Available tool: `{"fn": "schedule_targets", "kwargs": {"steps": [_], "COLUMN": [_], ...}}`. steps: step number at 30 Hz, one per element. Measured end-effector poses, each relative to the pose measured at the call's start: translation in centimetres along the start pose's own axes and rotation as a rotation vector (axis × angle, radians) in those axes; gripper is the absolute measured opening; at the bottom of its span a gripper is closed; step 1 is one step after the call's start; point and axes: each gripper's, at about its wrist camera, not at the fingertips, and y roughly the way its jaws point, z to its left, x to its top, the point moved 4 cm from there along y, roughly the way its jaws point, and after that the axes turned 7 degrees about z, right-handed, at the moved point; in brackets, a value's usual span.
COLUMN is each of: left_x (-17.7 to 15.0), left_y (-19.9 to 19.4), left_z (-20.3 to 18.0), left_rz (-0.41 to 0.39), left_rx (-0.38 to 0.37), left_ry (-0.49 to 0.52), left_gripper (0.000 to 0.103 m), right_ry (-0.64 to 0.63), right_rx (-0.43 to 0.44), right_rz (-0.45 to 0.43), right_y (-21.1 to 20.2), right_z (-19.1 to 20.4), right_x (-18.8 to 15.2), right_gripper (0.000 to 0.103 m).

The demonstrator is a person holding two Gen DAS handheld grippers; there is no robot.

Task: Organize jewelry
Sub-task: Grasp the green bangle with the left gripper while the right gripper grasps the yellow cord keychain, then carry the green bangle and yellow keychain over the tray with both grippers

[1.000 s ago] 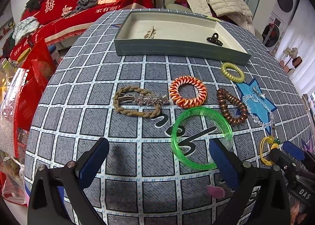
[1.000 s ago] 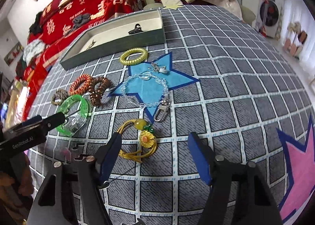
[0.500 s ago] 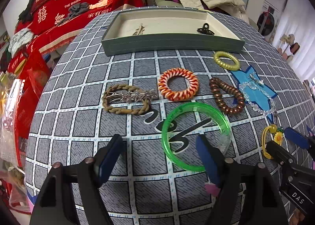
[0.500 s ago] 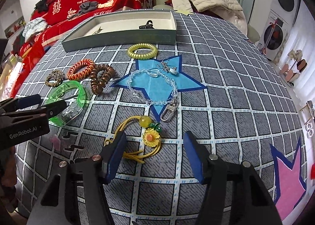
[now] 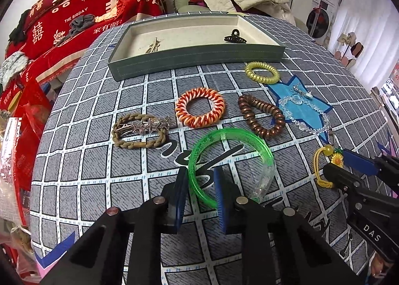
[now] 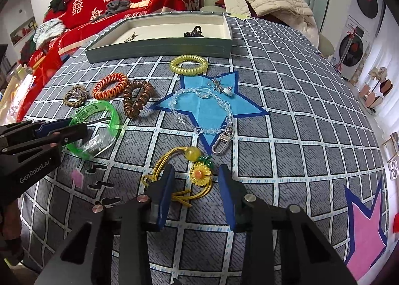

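Note:
A translucent green bangle (image 5: 229, 135) lies on the grey checked tablecloth. My left gripper (image 5: 199, 192) straddles its near left rim; the jaws are closing, with a gap still showing beside the rim. A yellow cord with a sunflower charm (image 6: 199, 176) lies between the fingers of my right gripper (image 6: 197, 185), whose jaws are also closing and do not touch it. The grey-green tray (image 5: 194, 59) at the far edge holds a black hair claw (image 5: 234, 37) and a small gold piece (image 5: 154, 47).
Between the tray and the grippers lie a yellow coil tie (image 5: 261, 72), an orange-white coil tie (image 5: 199, 108), a brown coil tie (image 5: 260, 116), a tan braided tie with a star clip (image 5: 142, 130) and a crystal bracelet (image 6: 204, 115) on a blue star.
Both grippers' jaws have narrowed, the left far more. The left now brackets the bangle's rim, the right the sunflower charm. Both views have rolled slightly.

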Motion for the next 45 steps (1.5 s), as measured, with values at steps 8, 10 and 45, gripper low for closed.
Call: {"fn": "schedule_targets", "kwargs": {"steps": [8, 10, 45], "left_x": [-0.5, -0.6, 12.6], "left_y": [-0.4, -0.6, -5.4], "left_z": [-0.1, 0.1, 6.6], "left_rz": [-0.002, -0.003, -0.2], "left_rx": [-0.045, -0.057, -0.055], "left_ry": [0.004, -0.004, -0.094], "left_gripper": [0.028, 0.028, 0.028], "right_ry": [0.001, 0.019, 0.041], "right_rx": [0.011, 0.025, 0.221], "right_rz": [-0.006, -0.009, -0.191], "right_y": [-0.1, -0.2, -5.4], "right_z": [0.0, -0.3, -2.2], "right_x": [-0.2, -0.2, 15.5], "right_gripper": [0.02, 0.018, 0.016]}}
